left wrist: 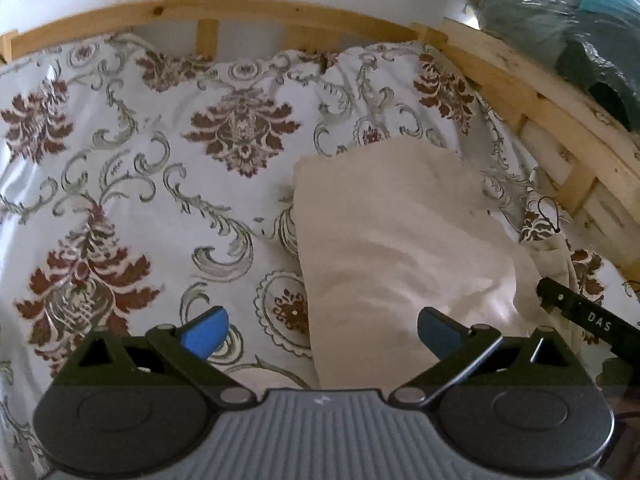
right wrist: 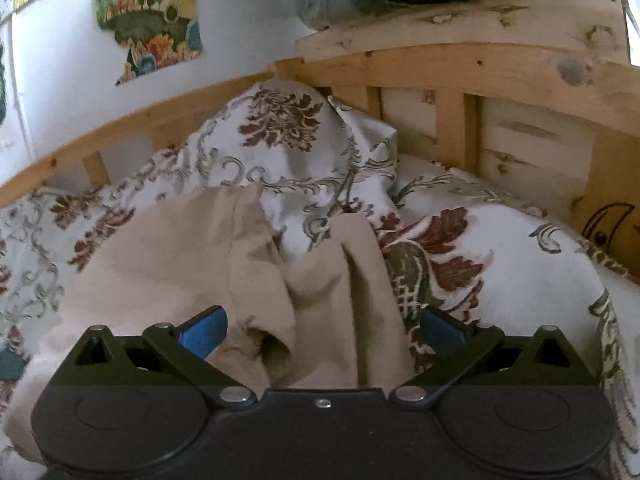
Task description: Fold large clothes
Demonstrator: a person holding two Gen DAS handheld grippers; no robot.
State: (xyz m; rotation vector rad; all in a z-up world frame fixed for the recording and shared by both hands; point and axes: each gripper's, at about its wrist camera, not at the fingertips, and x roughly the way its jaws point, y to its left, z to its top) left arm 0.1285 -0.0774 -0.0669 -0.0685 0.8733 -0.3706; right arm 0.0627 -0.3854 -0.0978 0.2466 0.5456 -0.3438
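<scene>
Beige garment (right wrist: 168, 264) lies on the patterned bedspread (left wrist: 132, 168), near the wooden bed rail (left wrist: 532, 116). Looks light, limp, crease-prone. Left gripper (left wrist: 322, 334) and right gripper (right wrist: 322, 330) both spread wide, holding nothing. Best grasp: a hem corner, pinched through the layers.

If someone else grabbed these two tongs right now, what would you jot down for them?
Left tongs: open, holding nothing, above the beige garment's near edge.
Right tongs: open wide, nothing gripped; beige cloth lies loose between the blue pads.
Beige garment: on the patterned bedspread, near the wooden bed frame. Left view shows a fairly flat folded panel.
Left to do: the right view shows a bunched, rumpled end; it likely needs smoothing and folding over. Whether more folds are needed I cannot tell.
</scene>
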